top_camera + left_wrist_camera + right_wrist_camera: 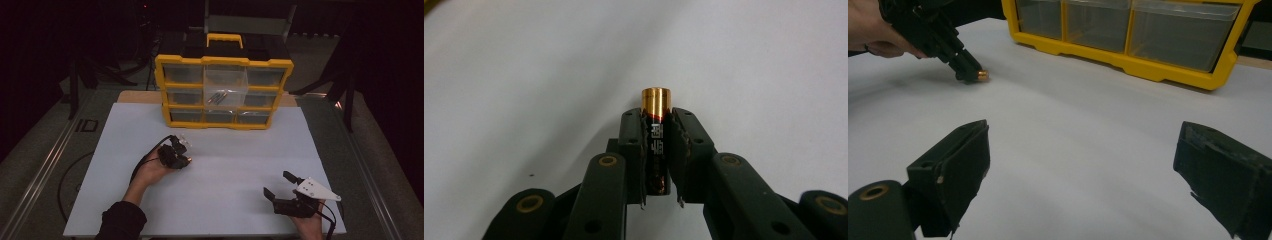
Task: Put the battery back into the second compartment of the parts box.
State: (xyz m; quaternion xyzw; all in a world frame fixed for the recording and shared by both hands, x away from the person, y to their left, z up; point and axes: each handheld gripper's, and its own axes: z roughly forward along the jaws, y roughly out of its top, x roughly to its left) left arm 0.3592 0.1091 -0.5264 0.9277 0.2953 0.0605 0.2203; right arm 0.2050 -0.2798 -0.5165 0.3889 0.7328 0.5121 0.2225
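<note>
We're working over a white table (235,200), and at its far edge stands the yellow organizer (223,92) with its clear drawers; the middle one is pulled out, small parts lying in it. Near right, the right gripper (281,185) rests low over the table, jaws spread wide with nothing between them. Left of centre, the left gripper (186,159) tips down toward the surface, and there's our prize: a battery (655,145), black with a gold end, clamped between the jaws. We see them clenched on its body, gold cap poking out past the tips, the battery just above or grazing the table.

What worries us is the grip. The battery is round and slick and pinched along narrow pads, so we'd judge a quick swing toward the organizer could let it twist or slide out. It would then roll away across the table. A tilted battery may also catch the rim of the open drawer.
</note>
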